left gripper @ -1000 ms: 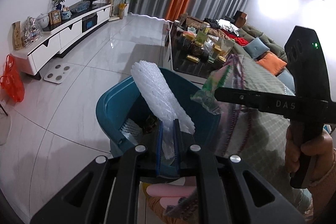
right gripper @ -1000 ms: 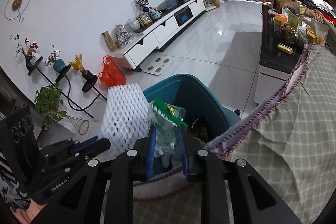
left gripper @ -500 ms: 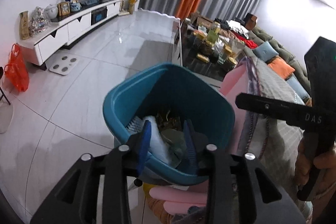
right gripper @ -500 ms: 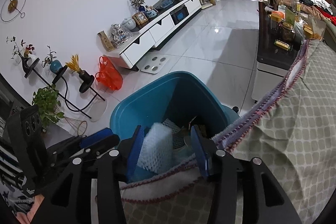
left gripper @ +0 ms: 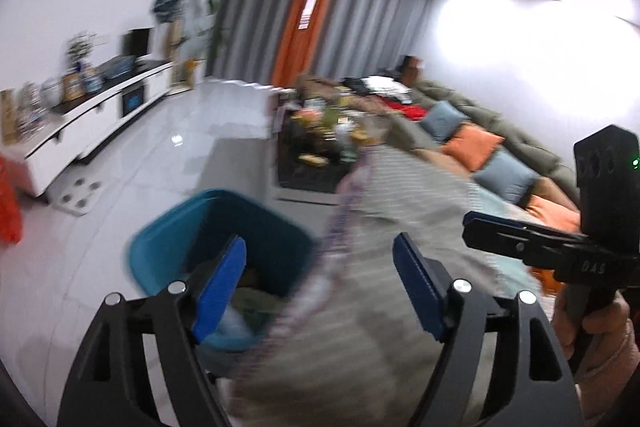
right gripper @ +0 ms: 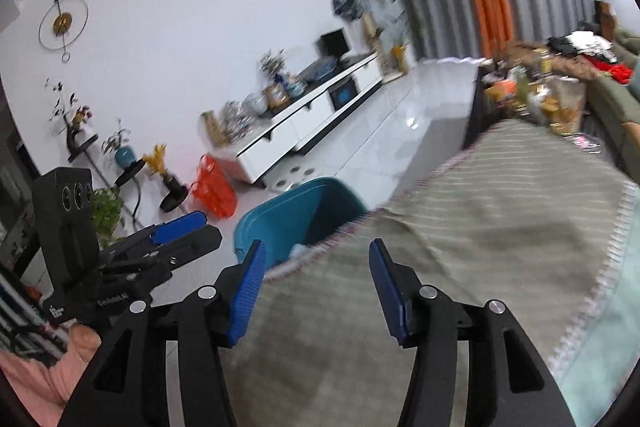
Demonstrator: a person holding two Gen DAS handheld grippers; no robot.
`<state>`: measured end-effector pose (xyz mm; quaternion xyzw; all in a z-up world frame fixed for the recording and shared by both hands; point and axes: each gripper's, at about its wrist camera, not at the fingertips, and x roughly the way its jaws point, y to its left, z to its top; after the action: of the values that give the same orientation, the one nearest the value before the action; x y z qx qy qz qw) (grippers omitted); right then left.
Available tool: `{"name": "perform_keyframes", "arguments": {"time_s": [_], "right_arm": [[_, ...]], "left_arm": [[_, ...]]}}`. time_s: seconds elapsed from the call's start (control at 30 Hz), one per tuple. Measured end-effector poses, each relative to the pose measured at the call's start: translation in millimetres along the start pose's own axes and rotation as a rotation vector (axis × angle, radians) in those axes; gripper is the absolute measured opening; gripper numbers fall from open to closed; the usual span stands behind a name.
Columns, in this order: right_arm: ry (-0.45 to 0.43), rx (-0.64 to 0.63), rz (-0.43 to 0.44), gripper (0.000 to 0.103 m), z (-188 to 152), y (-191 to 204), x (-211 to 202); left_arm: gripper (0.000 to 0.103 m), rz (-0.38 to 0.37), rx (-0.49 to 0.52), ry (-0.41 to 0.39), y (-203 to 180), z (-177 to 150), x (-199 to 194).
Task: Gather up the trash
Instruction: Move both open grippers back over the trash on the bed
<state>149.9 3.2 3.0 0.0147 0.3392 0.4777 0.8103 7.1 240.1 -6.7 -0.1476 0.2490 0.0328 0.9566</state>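
Both jaws opening, empty; only the left wrist view shows trash (left gripper: 240, 303) inside the bin (left gripper: 180, 227).

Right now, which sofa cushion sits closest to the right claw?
The orange cushion just behind the right claw; the blue cushion and the other orange cushion lie farther along the sofa.

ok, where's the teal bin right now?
The teal bin stands on the white tile floor against the edge of the checked cover, lower left in the left wrist view, lower centre in the right wrist view.
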Motion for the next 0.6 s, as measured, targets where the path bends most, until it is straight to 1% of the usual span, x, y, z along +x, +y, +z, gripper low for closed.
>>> {"name": "perform_keyframes", "arguments": {"time_s": [0.07,0.1,0.13,0.23,0.27,0.37,0.47,0.5,0.6], "right_arm": [[-0.034,0.035,-0.034,0.054,-8,-14,-23],[-0.053,0.057,-0.058,0.055,-15,-23,-38],[-0.065,0.073,-0.08,0.055,-20,-30,-49],[-0.092,0.114,-0.169,0.055,-38,-53,-84],[-0.099,0.13,-0.213,0.055,-45,-63,-99],[-0.124,0.172,-0.293,0.055,-58,-86,-130],[-0.146,0.226,-0.377,0.055,-73,-109,-157],[-0.151,0.248,-0.409,0.055,-79,-120,-166],[-0.162,0.309,-0.462,0.055,-91,-144,-185]], "left_arm": [[0.077,-0.056,0.018,0.011,-20,-1,6],[0.077,-0.104,0.035,0.022,-37,-2,12],[0.077,-0.134,0.052,0.031,-49,-3,16],[0.077,-0.211,0.11,0.058,-90,-8,31],[0.077,-0.237,0.126,0.071,-100,-11,35],[0.077,-0.318,0.193,0.122,-144,-20,53],[0.077,-0.379,0.254,0.181,-179,-33,69],[0.077,-0.39,0.27,0.197,-188,-37,74],[0.076,-0.415,0.323,0.258,-222,-51,90]]}}
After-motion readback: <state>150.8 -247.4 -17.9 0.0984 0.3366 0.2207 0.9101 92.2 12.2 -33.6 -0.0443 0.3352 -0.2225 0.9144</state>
